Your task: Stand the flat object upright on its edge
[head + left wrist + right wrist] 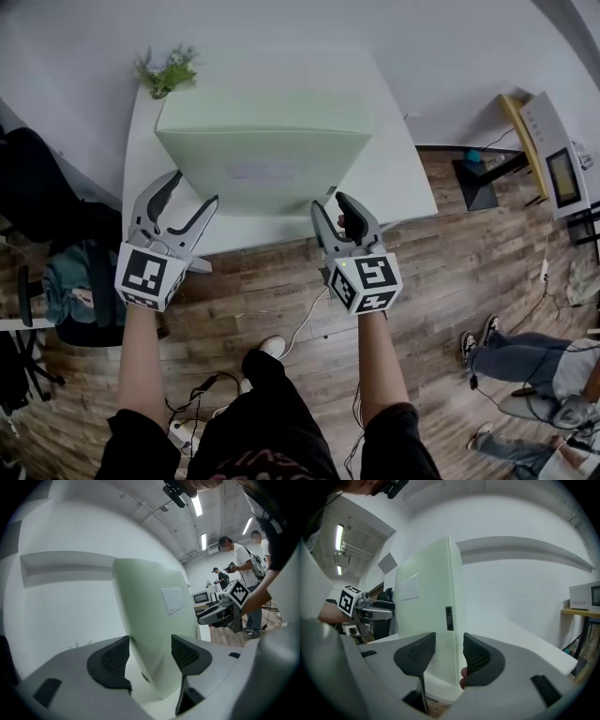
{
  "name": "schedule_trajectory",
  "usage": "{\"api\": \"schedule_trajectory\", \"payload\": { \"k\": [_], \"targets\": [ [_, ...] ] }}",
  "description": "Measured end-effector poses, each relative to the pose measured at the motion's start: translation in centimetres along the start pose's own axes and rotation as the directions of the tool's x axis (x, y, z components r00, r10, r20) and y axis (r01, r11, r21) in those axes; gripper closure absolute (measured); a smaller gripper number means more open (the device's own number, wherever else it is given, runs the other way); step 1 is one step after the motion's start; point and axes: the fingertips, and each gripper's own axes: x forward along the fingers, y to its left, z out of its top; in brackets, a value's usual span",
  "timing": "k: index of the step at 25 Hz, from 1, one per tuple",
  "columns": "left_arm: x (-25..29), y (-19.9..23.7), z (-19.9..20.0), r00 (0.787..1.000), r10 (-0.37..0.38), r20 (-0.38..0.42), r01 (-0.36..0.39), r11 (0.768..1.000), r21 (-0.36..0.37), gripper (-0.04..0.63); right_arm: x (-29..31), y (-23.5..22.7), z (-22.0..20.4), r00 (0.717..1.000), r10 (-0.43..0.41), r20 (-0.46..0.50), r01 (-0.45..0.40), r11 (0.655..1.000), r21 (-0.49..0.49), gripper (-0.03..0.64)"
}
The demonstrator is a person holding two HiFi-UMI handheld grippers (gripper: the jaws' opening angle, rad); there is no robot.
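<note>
A large pale green flat box (262, 150) stands upright on its long edge on the white table (398, 183), a white label on the face towards me. My left gripper (194, 190) is at its lower left corner, jaws apart. In the left gripper view the box's (154, 620) edge shows between the left gripper's (150, 656) pads, with gaps on both sides. My right gripper (330, 202) is at the lower right corner. The right gripper view shows the box's (426, 606) corner edge just beyond the right gripper's (449, 656) spread pads, which do not press on it.
A small green plant (167, 70) stands at the table's far left corner, behind the box. A chair with a bag (75, 291) is on the left, cables lie on the wooden floor, a microwave (560, 164) sits on a stand at right, and people stand nearby.
</note>
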Motion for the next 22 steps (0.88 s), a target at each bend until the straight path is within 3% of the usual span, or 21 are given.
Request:
{"api": "schedule_trajectory", "payload": {
  "k": [4, 11, 14, 17, 22],
  "targets": [
    [-0.8, 0.0, -0.4, 1.0, 0.007, -0.012, -0.007, 1.0, -0.028, 0.302, -1.0, -0.2, 0.3, 1.0, -0.018, 0.006, 0.018, 1.0, 0.01, 0.434],
    [-3.7, 0.7, -0.5, 0.995, 0.094, -0.023, -0.097, 0.985, -0.146, 0.302, -3.3, 0.1, 1.5, 0.997, -0.071, 0.017, 0.07, 0.996, 0.059, 0.436],
    [-4.8, 0.2, 0.0, 0.994, 0.108, -0.035, -0.112, 0.98, -0.165, 0.306, -4.7, 0.4, 2.6, 0.994, -0.104, 0.024, 0.102, 0.993, 0.066, 0.47],
    [-6.1, 0.0, 1.0, 0.991, 0.131, -0.032, -0.134, 0.973, -0.186, 0.375, -5.9, 1.2, 3.9, 0.992, -0.119, 0.033, 0.117, 0.991, 0.064, 0.494],
    [-8.3, -0.2, 2.9, 0.99, 0.142, -0.023, -0.143, 0.969, -0.199, 0.434, -7.8, 3.0, 5.8, 0.989, -0.142, 0.034, 0.14, 0.989, 0.054, 0.531]
  ]
}}
